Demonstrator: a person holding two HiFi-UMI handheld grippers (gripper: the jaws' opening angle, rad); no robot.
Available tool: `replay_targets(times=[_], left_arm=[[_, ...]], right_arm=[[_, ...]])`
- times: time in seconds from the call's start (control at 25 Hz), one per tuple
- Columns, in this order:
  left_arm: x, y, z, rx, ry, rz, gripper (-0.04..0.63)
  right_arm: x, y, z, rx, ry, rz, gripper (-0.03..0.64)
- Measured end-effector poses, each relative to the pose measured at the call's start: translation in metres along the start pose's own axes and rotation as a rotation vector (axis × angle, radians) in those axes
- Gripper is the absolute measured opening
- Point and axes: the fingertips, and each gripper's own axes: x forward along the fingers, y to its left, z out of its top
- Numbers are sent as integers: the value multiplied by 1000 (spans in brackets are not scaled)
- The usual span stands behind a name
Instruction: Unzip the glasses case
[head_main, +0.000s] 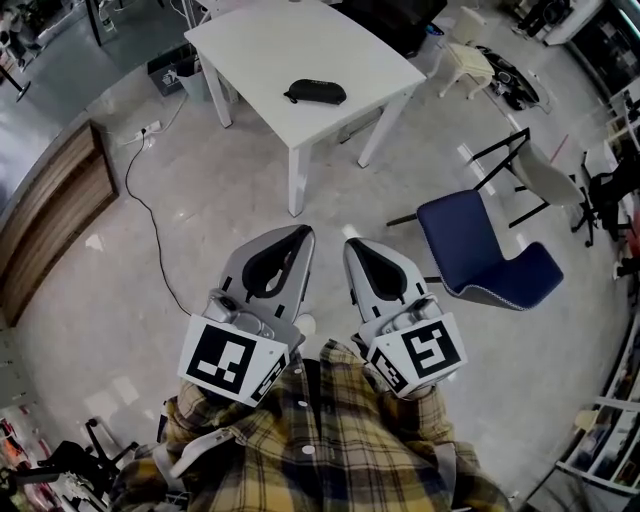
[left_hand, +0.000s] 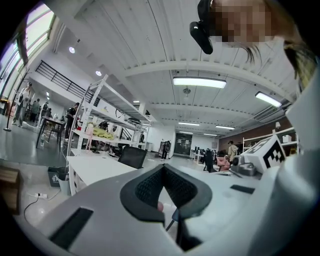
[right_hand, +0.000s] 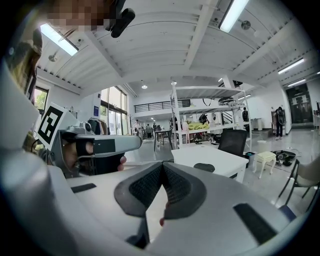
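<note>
The black glasses case (head_main: 315, 92) lies zipped on a white table (head_main: 260, 45) at the far side of the floor, well ahead of both grippers. The right gripper view shows the case (right_hand: 204, 167) small on the table's top (right_hand: 227, 161). I hold my left gripper (head_main: 301, 233) and right gripper (head_main: 352, 243) side by side, close to my body and above the floor. Both have their jaws shut with nothing between them. In the left gripper view the closed tips of the left gripper (left_hand: 163, 166) point level toward the table (left_hand: 95, 167); I cannot make out the case there.
A blue chair (head_main: 480, 245) stands on the floor to the right, between me and the table. A white stool (head_main: 467, 65) sits beyond the table's right corner. A cable (head_main: 150, 215) trails across the floor at left beside a wooden counter (head_main: 50, 220). Shelving (right_hand: 200, 107) stands behind the table.
</note>
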Motion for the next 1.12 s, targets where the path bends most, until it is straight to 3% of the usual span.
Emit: replay_targets(times=[0.48, 0.76, 1.12], left_arm=[[57, 128, 30, -13, -16, -33, 8], [89, 210, 44, -18, 4, -93, 8], [130, 254, 35, -28, 68, -183, 8]], right_arm=[[137, -23, 24, -10, 31, -34, -2], [222, -31, 41, 6, 25, -110, -2], [271, -52, 42, 39, 47, -206, -2]])
